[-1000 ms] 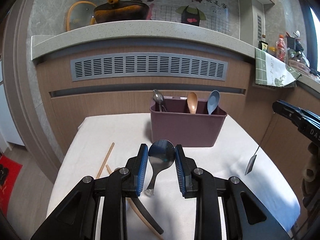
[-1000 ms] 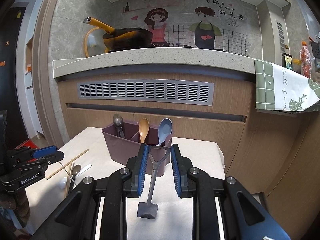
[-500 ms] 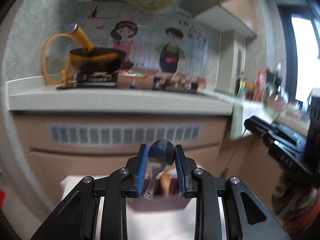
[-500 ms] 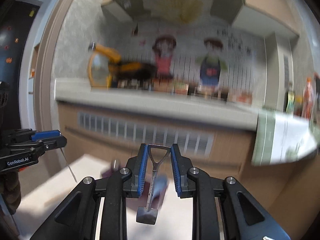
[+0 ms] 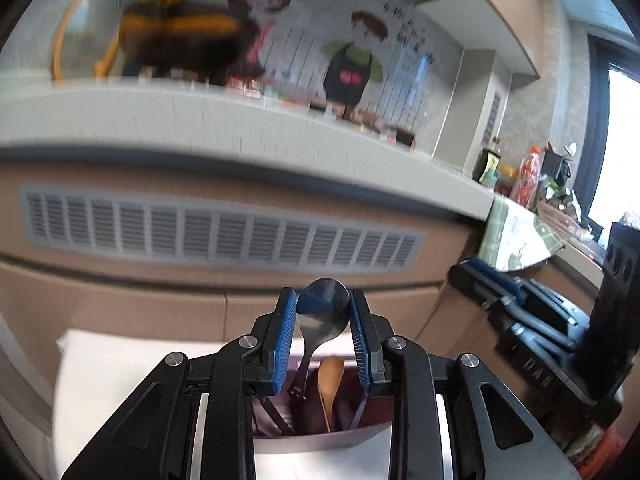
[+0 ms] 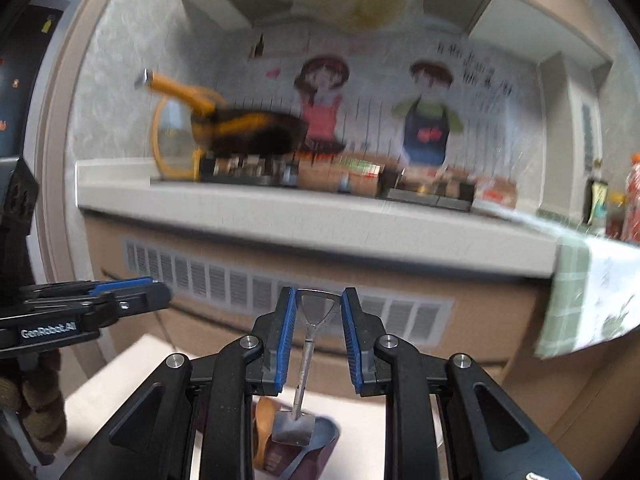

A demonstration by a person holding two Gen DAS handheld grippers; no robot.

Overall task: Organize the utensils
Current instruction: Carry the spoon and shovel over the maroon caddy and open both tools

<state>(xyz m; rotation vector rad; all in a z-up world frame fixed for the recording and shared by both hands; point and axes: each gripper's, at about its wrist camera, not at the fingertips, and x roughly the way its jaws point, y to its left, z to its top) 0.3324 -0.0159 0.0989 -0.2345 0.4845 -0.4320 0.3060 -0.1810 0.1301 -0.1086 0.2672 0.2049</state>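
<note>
My left gripper [image 5: 323, 307] is shut on the bowl of a steel spoon [image 5: 322, 316], whose handle hangs down over the maroon utensil caddy [image 5: 316, 416]. A wooden spoon [image 5: 330, 376] stands inside that caddy. My right gripper [image 6: 318, 308] is shut on the triangular handle of a small shovel-shaped metal spoon [image 6: 306, 360]; its square blade [image 6: 293, 426] hangs just above the caddy [image 6: 280, 458], where the wooden spoon [image 6: 262, 428] and a blue spoon [image 6: 326, 438] show. The right gripper [image 5: 492, 292] appears at the right in the left wrist view, the left gripper [image 6: 132, 300] at the left in the right wrist view.
The caddy stands on a white-clothed table [image 5: 120, 380] in front of a wooden counter face with a grey vent grille [image 5: 216, 236]. On the stone counter top [image 6: 320, 216] stands a dark pan with a yellow handle [image 6: 240, 128]. A green checked towel [image 6: 588, 300] hangs at the right.
Both grippers have risen and moved forward toward the caddy with their spoons still held. The caddy now lies low in both views and the table's loose utensils are out of sight.
</note>
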